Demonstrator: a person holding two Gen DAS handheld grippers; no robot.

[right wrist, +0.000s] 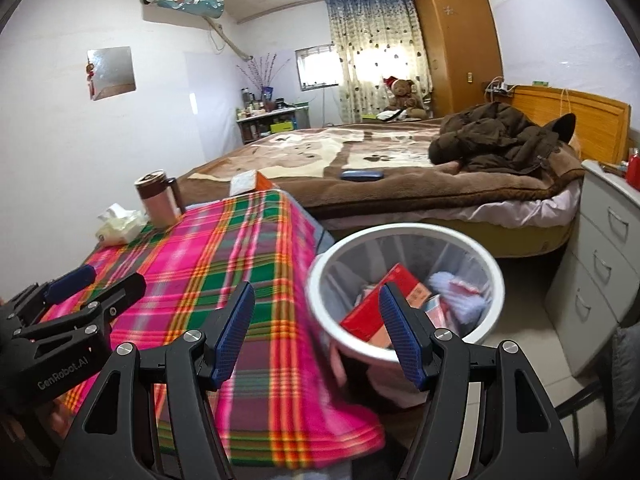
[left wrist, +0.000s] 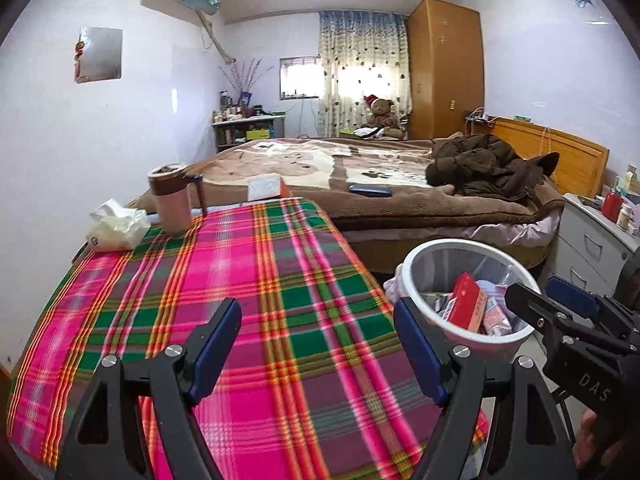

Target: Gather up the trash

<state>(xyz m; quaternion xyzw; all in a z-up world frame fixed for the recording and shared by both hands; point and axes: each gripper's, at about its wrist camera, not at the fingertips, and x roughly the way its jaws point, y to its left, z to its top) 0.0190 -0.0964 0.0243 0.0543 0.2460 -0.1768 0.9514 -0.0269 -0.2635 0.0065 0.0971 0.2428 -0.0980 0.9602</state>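
Observation:
A white-rimmed mesh trash bin (left wrist: 480,342) (right wrist: 314,284) stands on the floor at the right edge of the table. A red box (left wrist: 468,300) (right wrist: 374,306) and other wrappers lie inside it. My left gripper (left wrist: 318,344) (right wrist: 112,276) hangs open over the plaid tablecloth (left wrist: 240,280) (right wrist: 200,264), with nothing between its blue pads. My right gripper (right wrist: 318,332) (left wrist: 536,290) is open too, above the table's edge and the bin's near rim, and holds nothing. A soft tissue pack (left wrist: 116,228) (right wrist: 120,226) lies at the table's far left.
A brown lidded mug (left wrist: 172,200) (right wrist: 156,198) stands beside the tissue pack, and a small box (left wrist: 266,188) (right wrist: 246,182) sits at the table's far edge. Behind is a bed (left wrist: 400,200) with a brown jacket (left wrist: 484,168). A grey drawer unit (right wrist: 600,264) flanks the bin.

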